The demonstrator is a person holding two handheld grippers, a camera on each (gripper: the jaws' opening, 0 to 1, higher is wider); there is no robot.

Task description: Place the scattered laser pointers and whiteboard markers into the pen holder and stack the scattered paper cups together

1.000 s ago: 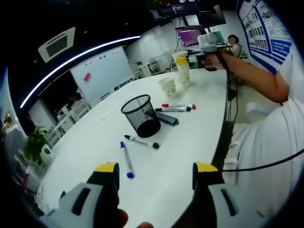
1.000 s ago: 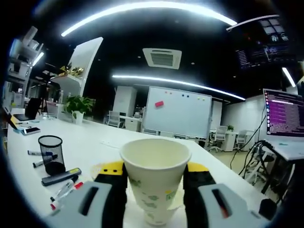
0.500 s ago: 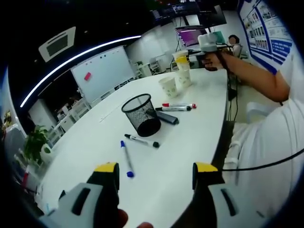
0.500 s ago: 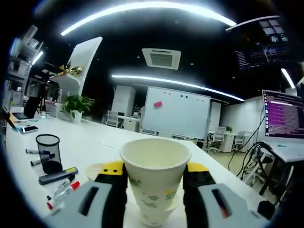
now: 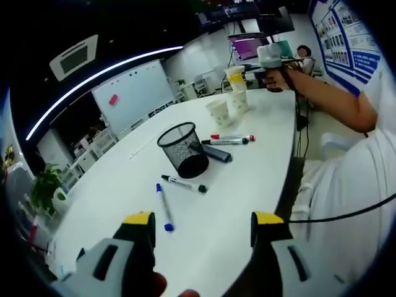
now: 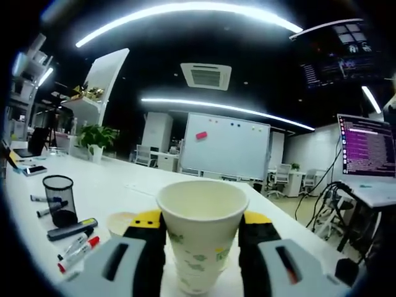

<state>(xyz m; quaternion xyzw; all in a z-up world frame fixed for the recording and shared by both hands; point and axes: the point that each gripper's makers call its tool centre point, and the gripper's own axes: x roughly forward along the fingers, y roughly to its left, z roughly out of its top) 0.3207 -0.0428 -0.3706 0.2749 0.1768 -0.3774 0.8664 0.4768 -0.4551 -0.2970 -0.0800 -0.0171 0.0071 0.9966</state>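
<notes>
My right gripper (image 6: 201, 226) is shut on a white paper cup (image 6: 201, 216) with a green print, held upright over another cup (image 6: 199, 281) whose rim shows just under it. A third cup (image 6: 120, 223) stands to its left. In the left gripper view that gripper (image 5: 267, 59) holds the cup (image 5: 235, 75) above a standing cup (image 5: 239, 102), beside a second one (image 5: 219, 114). The black mesh pen holder (image 5: 184, 150) stands mid-table. Around it lie a blue marker (image 5: 164, 207), a black marker (image 5: 184, 184), a dark laser pointer (image 5: 216, 153) and two markers (image 5: 230, 140). My left gripper (image 5: 203, 221) is open near the table's front.
The white table (image 5: 124, 179) curves away to a whiteboard (image 5: 133, 93) and chairs. The person's arm (image 5: 328, 93) and body fill the right side. A laptop (image 6: 366, 161) sits right of the cups, a potted plant (image 6: 96, 137) and a phone (image 6: 34, 169) far left.
The right gripper has shifted slightly with its cup, which now sits closer onto the cup under it; the pen holder slid left in its view. The left gripper has not moved.
</notes>
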